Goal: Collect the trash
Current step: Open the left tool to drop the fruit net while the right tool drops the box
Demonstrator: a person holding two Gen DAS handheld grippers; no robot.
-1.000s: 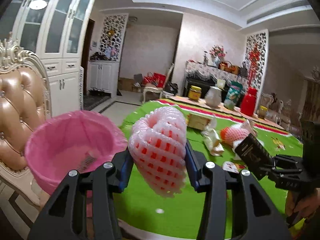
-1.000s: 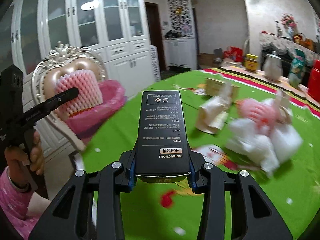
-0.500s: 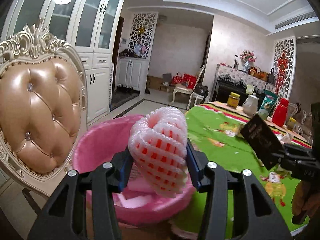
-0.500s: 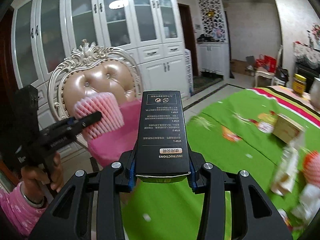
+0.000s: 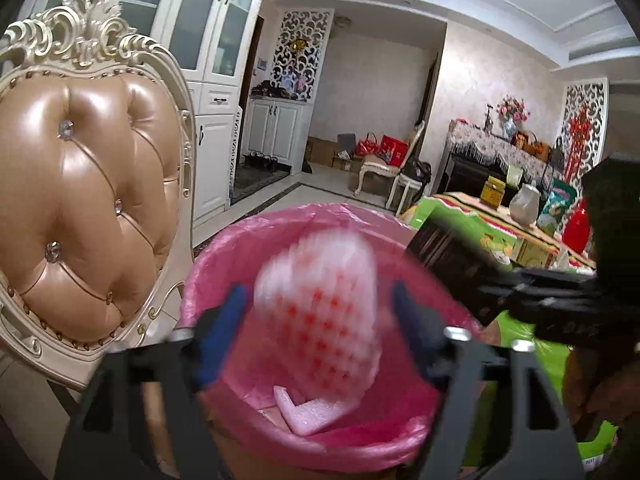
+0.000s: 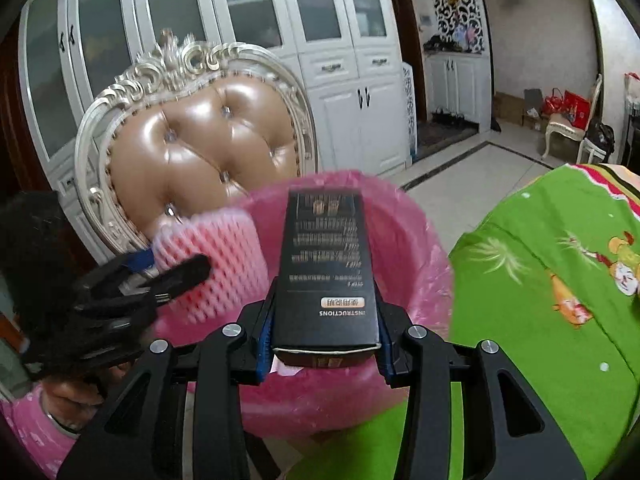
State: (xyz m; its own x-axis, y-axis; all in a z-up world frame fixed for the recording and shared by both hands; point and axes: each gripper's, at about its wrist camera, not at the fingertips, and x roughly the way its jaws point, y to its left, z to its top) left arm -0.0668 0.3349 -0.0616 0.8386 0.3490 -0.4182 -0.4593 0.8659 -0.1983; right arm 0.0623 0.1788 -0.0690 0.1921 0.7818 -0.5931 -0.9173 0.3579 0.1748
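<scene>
Opening left fingers around foam net (blurred) above bin; right fingers gripping black box.

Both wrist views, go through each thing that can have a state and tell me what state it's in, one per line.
Left gripper: jaws opening, pads off the net.
Foam fruit net: loose between the jaws, over the bin.
Right gripper: shut on the black box.
Black box: held lengthwise, over the bin.
Pink-lined bin: open, a foam scrap inside.
Cabinet doors: closed.

Tufted tan chair before white cabinets, green tablecloth
</scene>
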